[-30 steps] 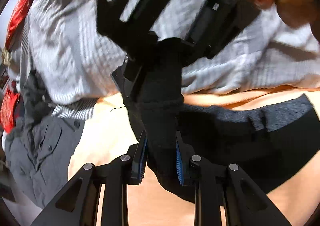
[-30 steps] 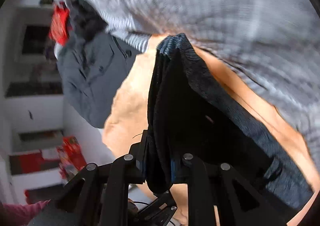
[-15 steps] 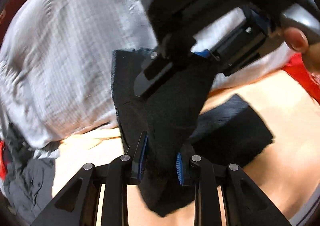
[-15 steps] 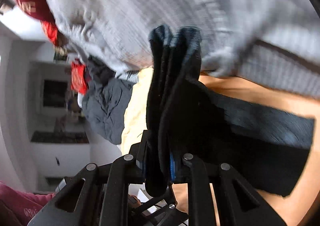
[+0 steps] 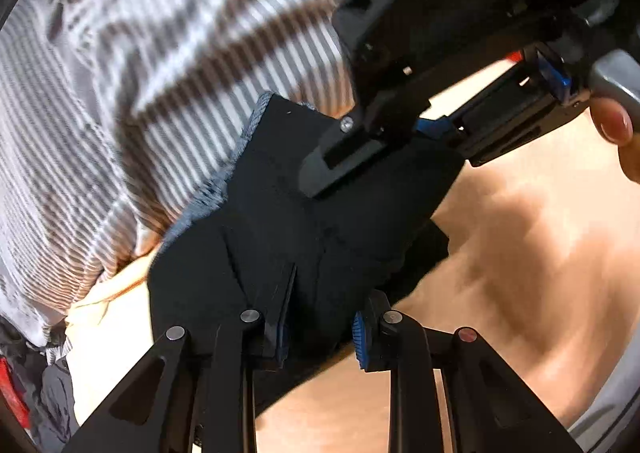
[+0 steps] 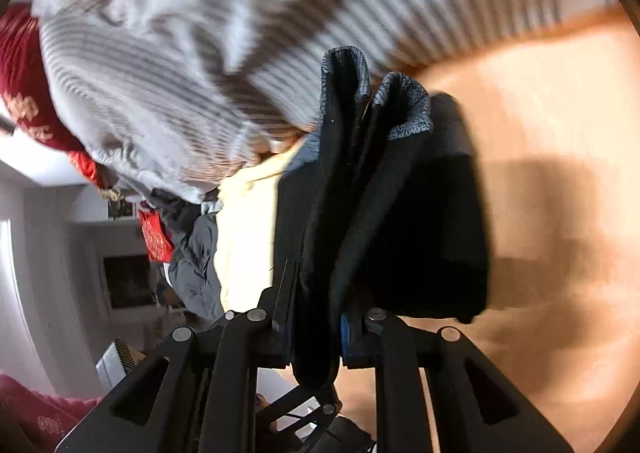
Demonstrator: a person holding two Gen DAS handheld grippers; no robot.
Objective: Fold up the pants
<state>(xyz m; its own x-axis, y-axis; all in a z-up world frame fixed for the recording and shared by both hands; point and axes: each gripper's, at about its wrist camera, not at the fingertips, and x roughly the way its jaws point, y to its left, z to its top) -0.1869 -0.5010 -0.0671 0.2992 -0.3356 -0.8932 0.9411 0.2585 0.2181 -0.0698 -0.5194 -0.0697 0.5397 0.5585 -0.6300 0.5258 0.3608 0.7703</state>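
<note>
The dark navy pants [image 5: 320,213] hang doubled over above the tan table [image 5: 520,253]. My left gripper [image 5: 318,327] is shut on a thick fold of them near the bottom of the left wrist view. Above it, my right gripper [image 5: 400,133] clamps the same bundle, with a hand [image 5: 612,125] on its handle. In the right wrist view my right gripper [image 6: 316,329] is shut on the pants [image 6: 380,193], whose folded layers stand up with a grey-blue inner face showing. The lower part of the pants lies on the table [image 6: 540,173].
A person's striped shirt [image 5: 140,93] fills the upper left of both views, close behind the pants. A grey garment [image 6: 196,273] and a pale yellow cloth [image 6: 244,233] lie at the table's left. Red items [image 6: 24,93] and shelves show in the background.
Both grippers have swept sideways with the pants, carrying the held end over the part on the table. The long stretch of fabric seen earlier is now folded short and bunched.
</note>
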